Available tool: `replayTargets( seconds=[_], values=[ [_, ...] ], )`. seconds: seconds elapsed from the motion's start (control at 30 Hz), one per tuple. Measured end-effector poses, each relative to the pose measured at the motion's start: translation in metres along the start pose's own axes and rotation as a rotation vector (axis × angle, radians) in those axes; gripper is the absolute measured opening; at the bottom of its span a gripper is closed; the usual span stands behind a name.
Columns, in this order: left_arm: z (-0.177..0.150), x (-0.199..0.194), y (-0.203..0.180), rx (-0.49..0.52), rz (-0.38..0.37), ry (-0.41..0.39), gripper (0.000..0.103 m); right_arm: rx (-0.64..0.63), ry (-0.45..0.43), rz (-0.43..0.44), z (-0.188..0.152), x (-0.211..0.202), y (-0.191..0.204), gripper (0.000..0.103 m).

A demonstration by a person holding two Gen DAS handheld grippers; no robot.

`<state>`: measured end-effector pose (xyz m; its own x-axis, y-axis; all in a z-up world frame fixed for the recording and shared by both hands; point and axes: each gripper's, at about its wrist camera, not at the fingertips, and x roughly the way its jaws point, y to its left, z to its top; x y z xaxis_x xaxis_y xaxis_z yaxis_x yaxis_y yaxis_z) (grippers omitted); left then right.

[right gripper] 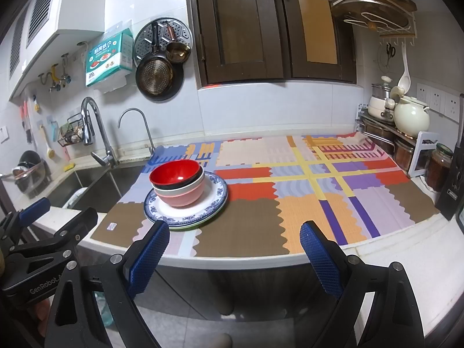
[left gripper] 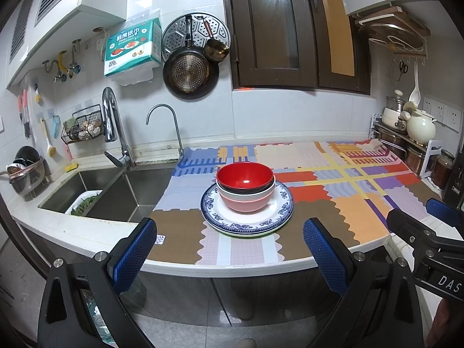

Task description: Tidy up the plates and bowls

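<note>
Red bowl (left gripper: 245,177) nested atop pink bowl (left gripper: 246,200), on plate stack (left gripper: 278,217), ctr frame, on patterned mat (left gripper: 362,203) — already consolidated, prob. for one carry. Left gripper (left gripper: 229,249) & right gripper (right gripper: 235,249) both spread wide, empty, short of counter edge.

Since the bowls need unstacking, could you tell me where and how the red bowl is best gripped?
Grip the red bowl by its rim, one finger inside and one outside. It sits upright and topmost, nested in the pink bowl on the plates, so only its rim stands clear. Probably come from the near, counter-edge side with the open left gripper, which faces it most squarely.
</note>
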<state>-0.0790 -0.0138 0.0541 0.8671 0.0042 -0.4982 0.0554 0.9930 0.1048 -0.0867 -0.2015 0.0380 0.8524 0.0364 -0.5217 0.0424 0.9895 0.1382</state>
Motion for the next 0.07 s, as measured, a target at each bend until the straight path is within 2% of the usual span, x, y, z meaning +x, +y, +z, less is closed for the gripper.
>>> replayTargets(
  seconds=[0.07],
  values=[
    [-0.0003,0.0002,0.0001,-0.002,-0.004,0.0,0.103,0.0,0.0,0.0,-0.0004,0.0,-0.0005,0.092]
  ],
)
